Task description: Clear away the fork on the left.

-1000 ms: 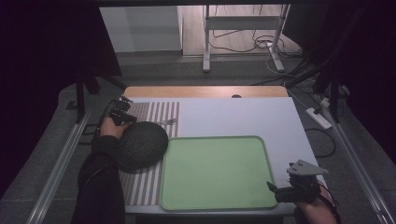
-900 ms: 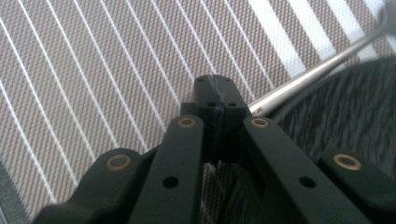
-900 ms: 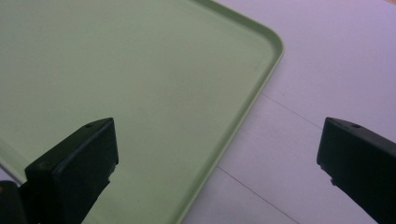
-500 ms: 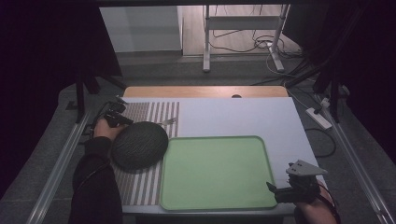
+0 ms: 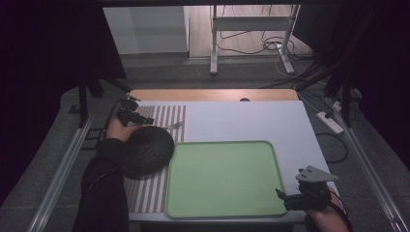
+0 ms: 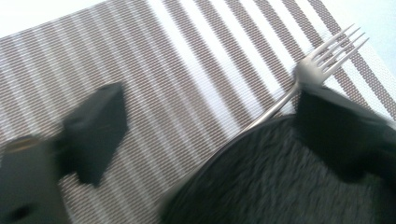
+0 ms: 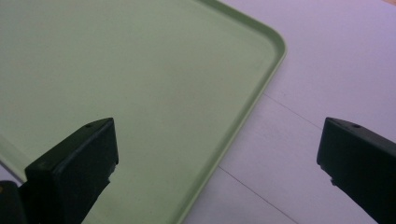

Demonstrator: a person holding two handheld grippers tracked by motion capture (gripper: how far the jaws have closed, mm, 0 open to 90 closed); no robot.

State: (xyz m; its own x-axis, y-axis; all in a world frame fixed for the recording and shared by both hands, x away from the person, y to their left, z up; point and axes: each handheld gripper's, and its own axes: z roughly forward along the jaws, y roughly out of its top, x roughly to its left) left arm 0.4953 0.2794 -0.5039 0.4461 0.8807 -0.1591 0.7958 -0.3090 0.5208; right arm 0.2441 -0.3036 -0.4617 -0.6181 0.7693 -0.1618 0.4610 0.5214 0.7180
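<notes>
High view, item list. Left claw (image 5: 138, 116): far-left of table (image 5: 251, 121), over striped placemat (image 5: 167, 116), just past dark round plate (image 5: 145, 150). Jaws have just been opening, now wide, nothing btwn them. Left gripper view: plate (image 6: 289, 182) rim at lower right under the jaws, fork (image 6: 322, 60) lying on placemat (image 6: 163, 84) w/ handle running under or behind plate edge, tines pointing away. Judged: plate just set down on mat beside fork, place-setting style; claw clear of it.

Right claw (image 5: 295, 199): near-right table edge, at corner of green tray (image 5: 222, 179). Right gripper view: jaws wide, empty, hanging over tray rim (image 7: 261, 88) and bare white table (image 7: 336, 70). Prob. parked there out of the way while left side works.

Tray: empty, centre-front, left edge touching or just beside plate.
</notes>
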